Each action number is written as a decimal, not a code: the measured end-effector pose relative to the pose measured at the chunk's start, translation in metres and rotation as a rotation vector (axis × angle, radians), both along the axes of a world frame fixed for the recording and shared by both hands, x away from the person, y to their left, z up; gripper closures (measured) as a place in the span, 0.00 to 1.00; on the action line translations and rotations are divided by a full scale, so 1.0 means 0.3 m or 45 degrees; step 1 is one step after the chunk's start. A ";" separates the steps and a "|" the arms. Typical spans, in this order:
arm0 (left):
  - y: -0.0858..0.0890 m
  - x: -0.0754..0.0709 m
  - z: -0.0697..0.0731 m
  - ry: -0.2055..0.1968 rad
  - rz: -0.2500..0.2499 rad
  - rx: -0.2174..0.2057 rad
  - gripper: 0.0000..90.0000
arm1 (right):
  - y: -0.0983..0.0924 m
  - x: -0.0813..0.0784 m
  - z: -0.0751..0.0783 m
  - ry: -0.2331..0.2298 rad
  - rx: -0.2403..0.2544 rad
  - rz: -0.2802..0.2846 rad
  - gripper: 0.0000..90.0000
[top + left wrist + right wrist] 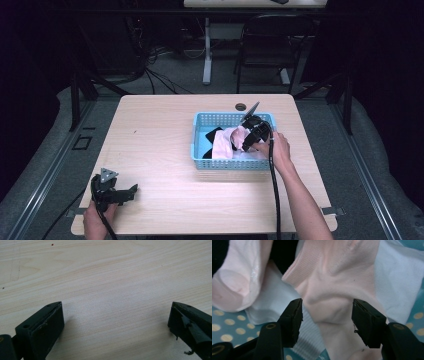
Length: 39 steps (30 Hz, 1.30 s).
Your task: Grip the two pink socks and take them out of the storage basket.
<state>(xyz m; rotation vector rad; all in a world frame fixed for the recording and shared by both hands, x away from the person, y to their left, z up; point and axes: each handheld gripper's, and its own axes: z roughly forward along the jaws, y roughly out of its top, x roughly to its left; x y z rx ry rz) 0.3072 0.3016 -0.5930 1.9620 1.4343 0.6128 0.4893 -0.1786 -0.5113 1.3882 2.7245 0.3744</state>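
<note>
Black jaws of the right gripper (pixel 326 315) stood partly open on either side of a raised fold in a pink sock (pixel 337 282), close to the cloth but not yet pinching it. That sock lay on top of a heap in the blue basket (pixel 200 120), which sat on the right half of the table (pixel 150 130). Seen from above, the right gripper (pixel 248 136) reached down into the basket from its right side, the hand just behind it over the rim.

By my reading, the step in hand was the pick: getting a grip on one sock to lift it out. The next move would call for shutting the jaws squarely on the bunched fold, then lifting slowly so that only the one sock comes away from the rest.

Inside the basket there were a second pink sock (pixel 234 280) to one side, white socks (pixel 397 282) underneath and beside, and a black piece (pixel 214 136) toward the basket's left end. Its floor was blue with pale dots where it showed.

Down at the near left corner of the table, the left gripper (pixel 134 190) rested with its jaws wide apart and nothing between them, only bare wood beneath, well apart from the basket.
</note>
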 end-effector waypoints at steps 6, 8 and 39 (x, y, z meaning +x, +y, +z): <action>0.000 0.000 0.000 0.000 0.000 -0.001 0.01 | 0.001 0.019 -0.036 0.020 -0.039 -0.022 0.63; 0.000 0.000 0.000 0.000 0.000 -0.002 0.01 | 0.004 0.023 -0.048 0.033 -0.042 -0.026 0.70; 0.001 0.001 -0.001 0.002 0.001 -0.006 0.01 | -0.025 -0.039 0.111 -0.053 0.046 -0.010 0.94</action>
